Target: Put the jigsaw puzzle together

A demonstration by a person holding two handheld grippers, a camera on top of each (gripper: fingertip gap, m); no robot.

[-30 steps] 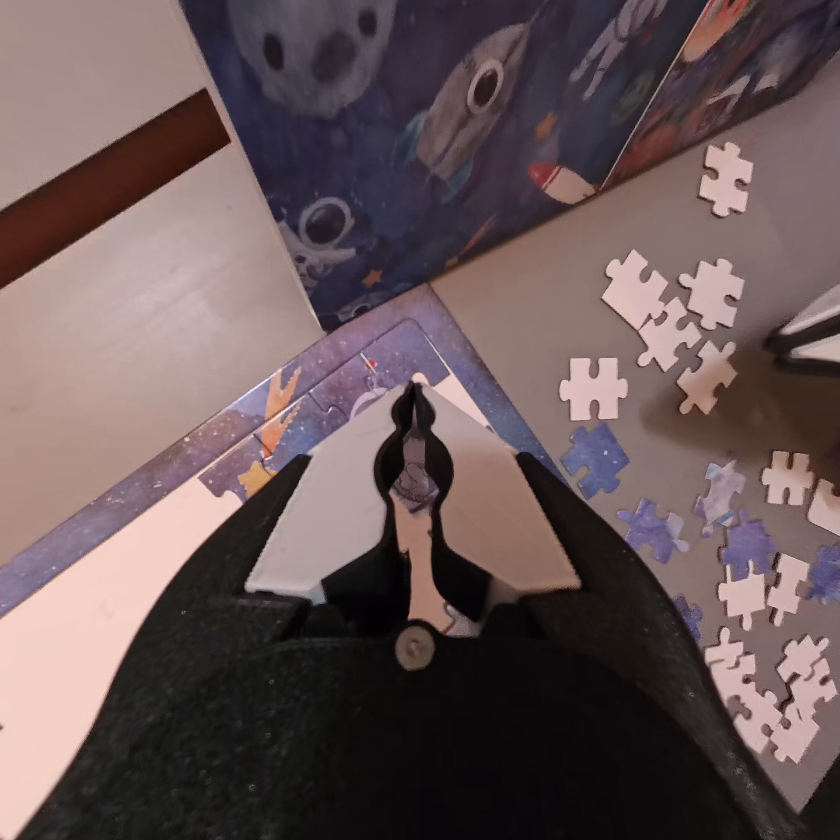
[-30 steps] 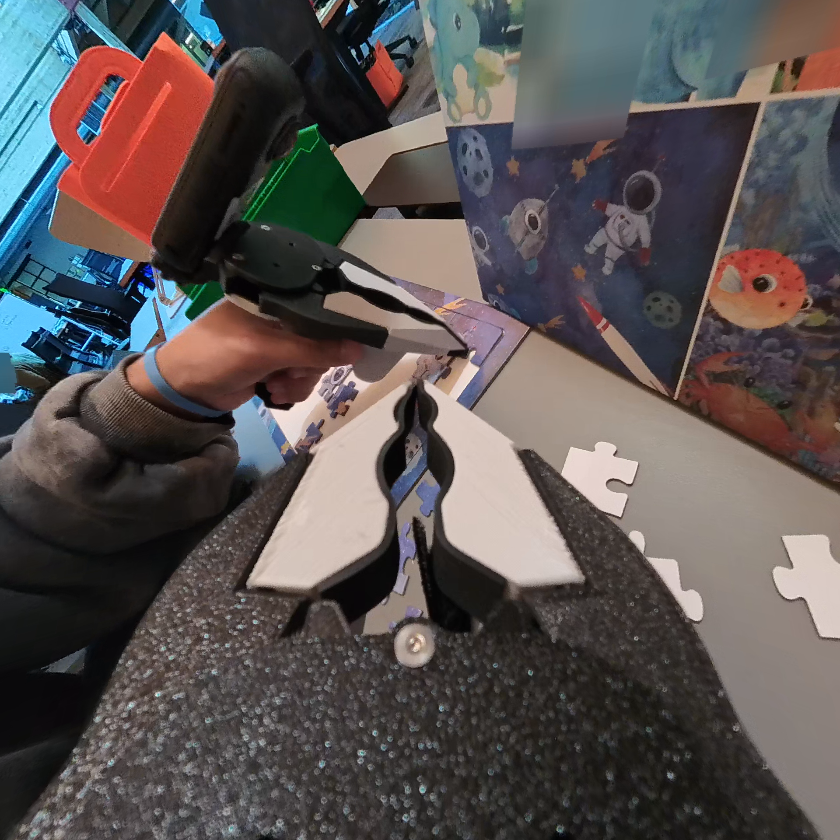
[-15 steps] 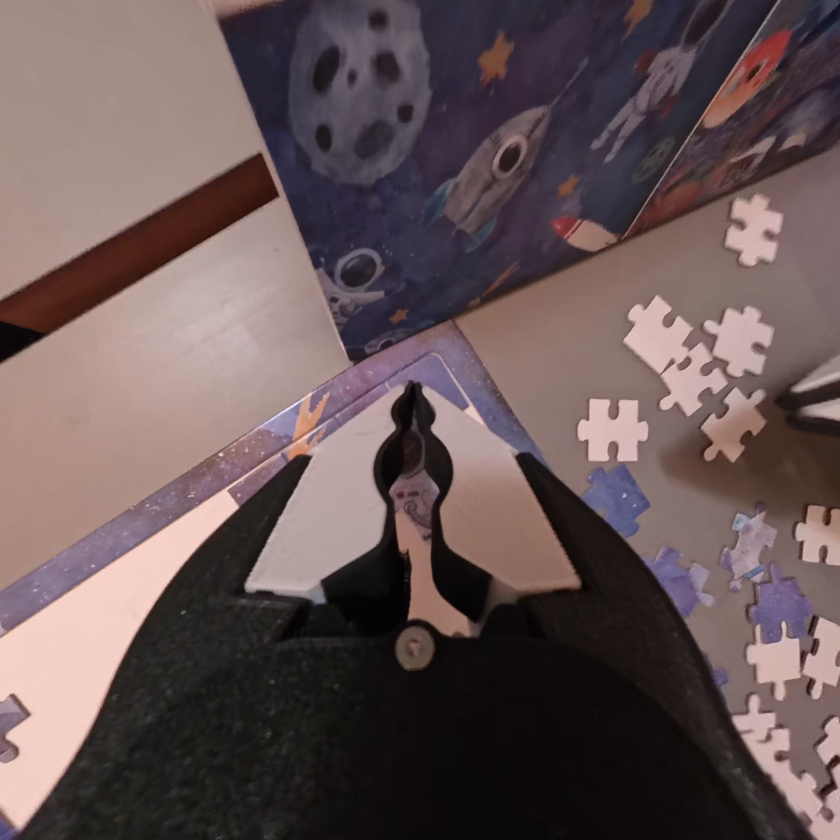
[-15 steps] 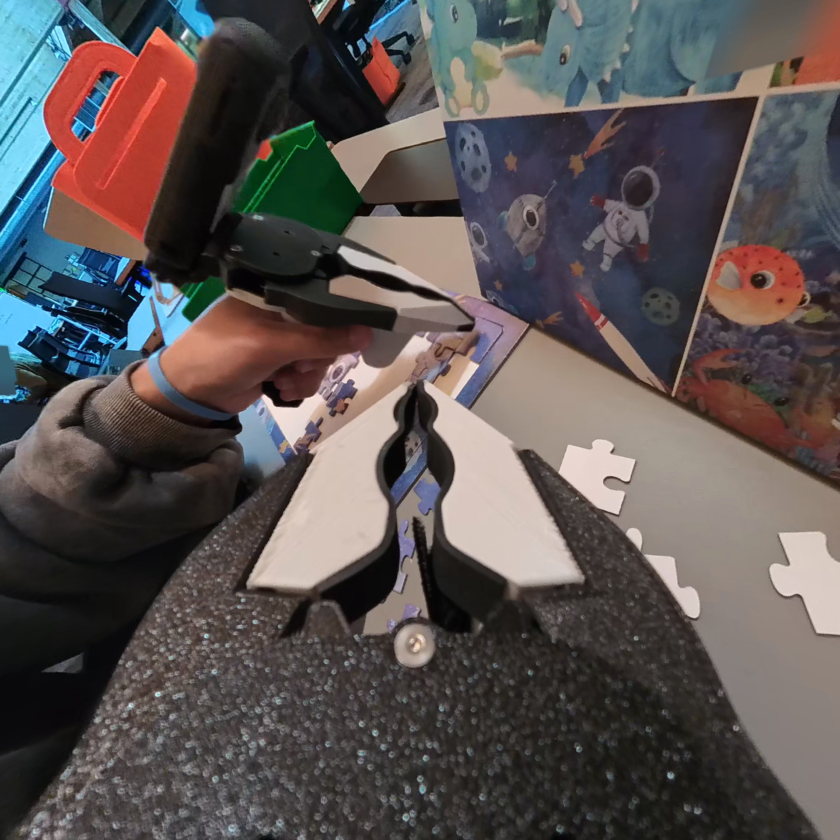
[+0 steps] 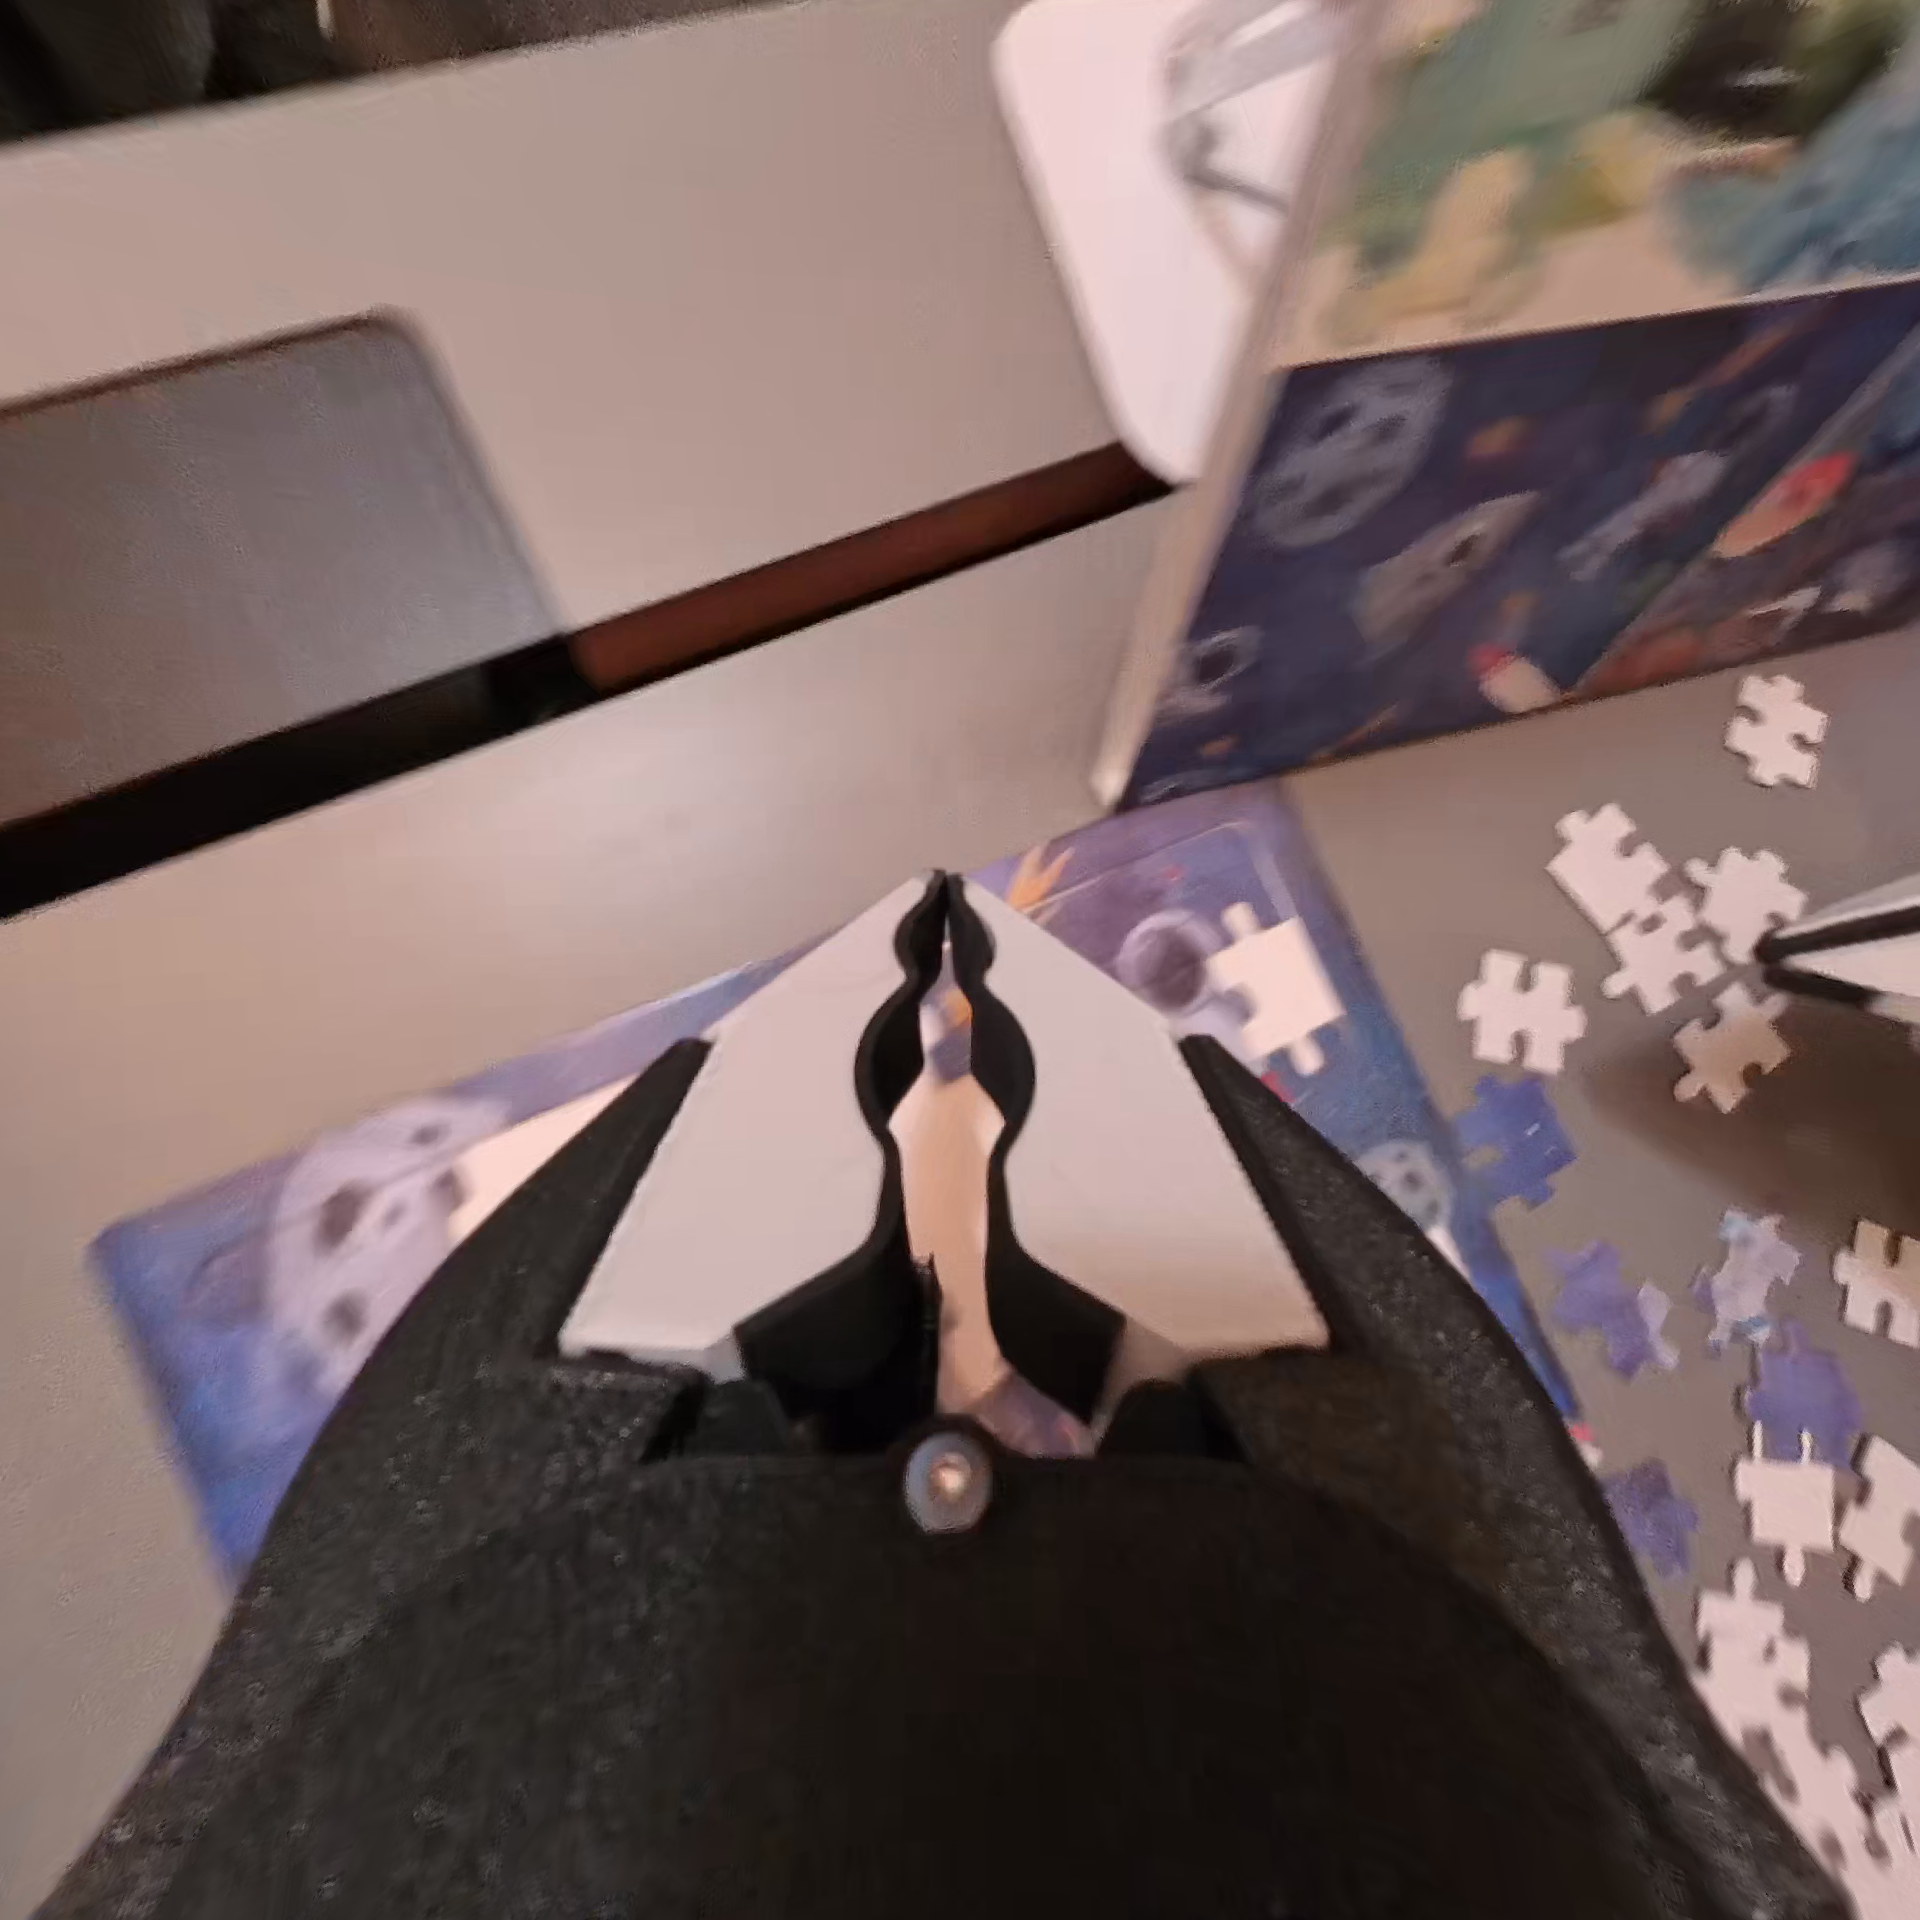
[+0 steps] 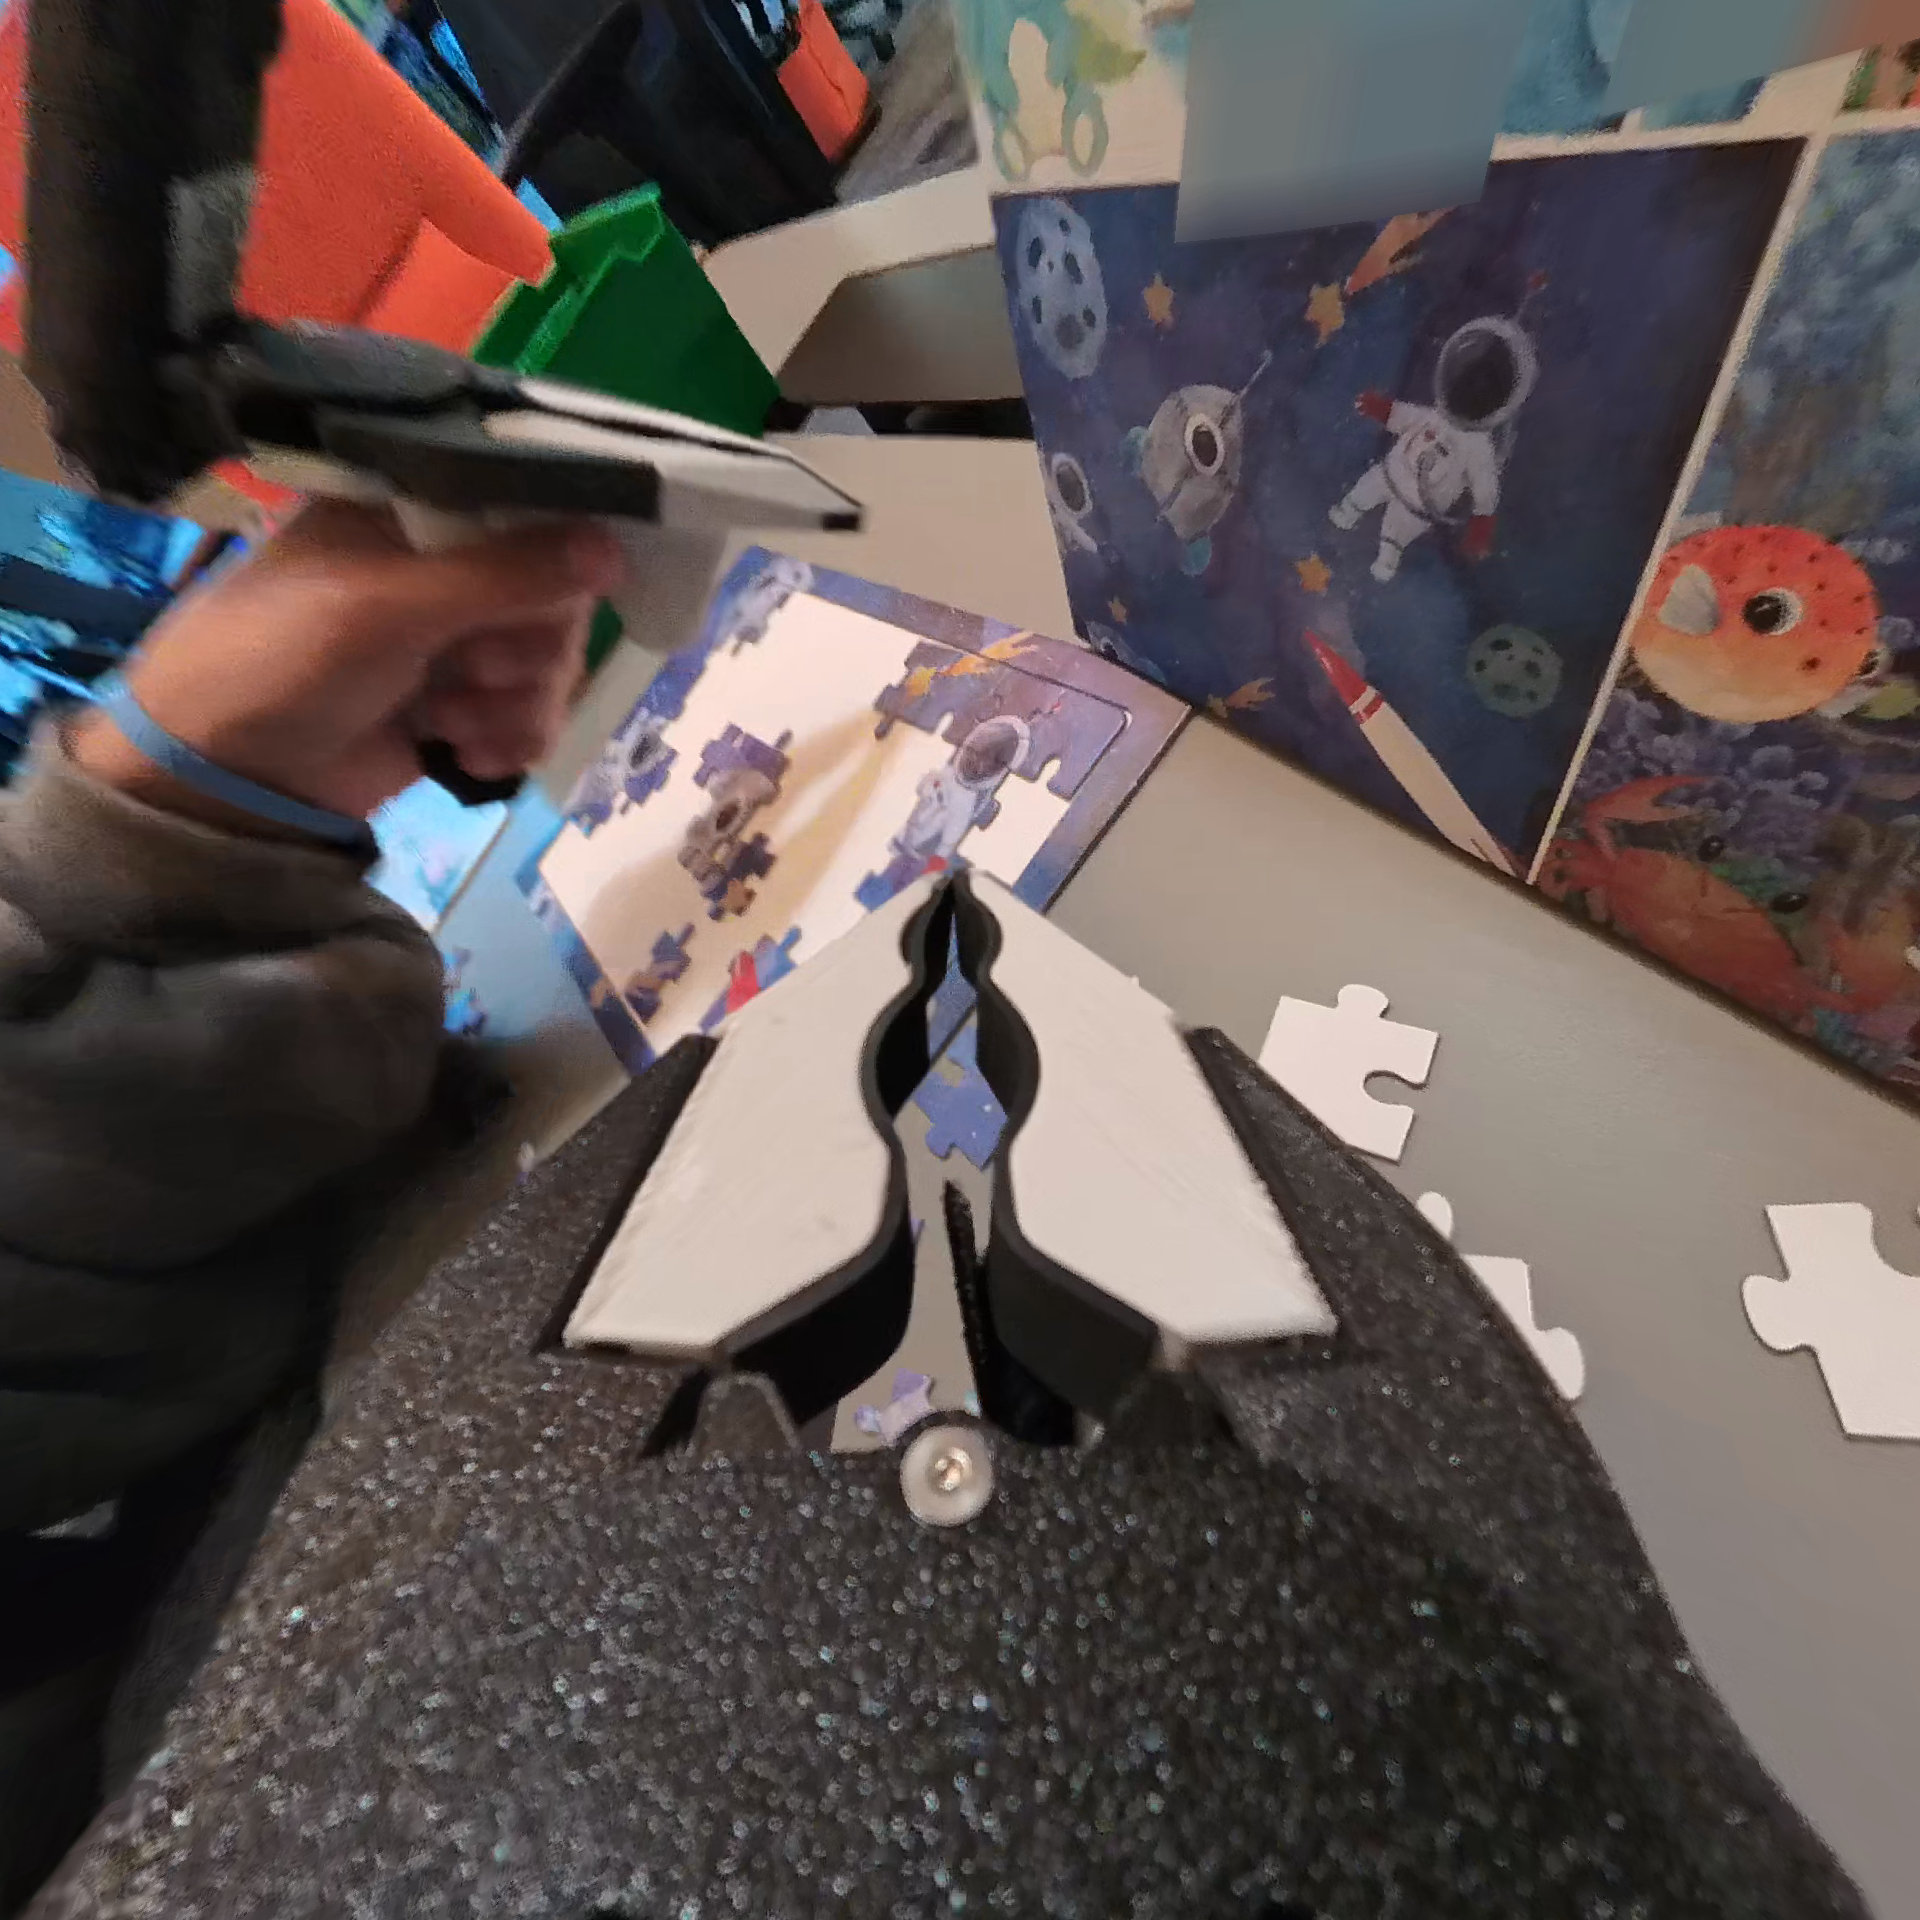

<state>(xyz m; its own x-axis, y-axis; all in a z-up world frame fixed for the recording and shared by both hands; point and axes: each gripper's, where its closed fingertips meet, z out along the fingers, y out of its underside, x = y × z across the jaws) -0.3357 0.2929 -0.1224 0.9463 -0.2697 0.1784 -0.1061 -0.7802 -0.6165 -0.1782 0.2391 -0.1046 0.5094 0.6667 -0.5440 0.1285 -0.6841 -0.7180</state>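
Observation:
The puzzle tray (image 6: pixel 821 665) with a blue space border lies flat on the table and holds some joined pieces, among them an astronaut piece (image 6: pixel 971 769) near its far corner. It also shows in the left wrist view (image 5: pixel 1361 1029), blurred. My left gripper (image 5: pixel 940 883) is shut and empty, held in the air above the tray; the right wrist view shows it (image 6: pixel 852 516) in a hand, level and clear of the pieces. My right gripper (image 6: pixel 951 883) is shut and empty, just right of the tray over the grey mat. Loose pieces (image 5: pixel 1662 914) lie to the right.
A picture board (image 6: pixel 1351 468) with space and sea scenes stands upright behind the tray and mat. White face-down pieces (image 6: pixel 1351 1070) lie on the grey mat (image 6: pixel 1558 1039). A green bin (image 6: pixel 623 312) and an orange object (image 6: pixel 353 208) stand far left. About 15 cm separates my left fingertips from my right.
My left gripper has lifted up and back from the astronaut corner of the tray, still shut. The astronaut piece stays in the tray. My right gripper has hardly moved.

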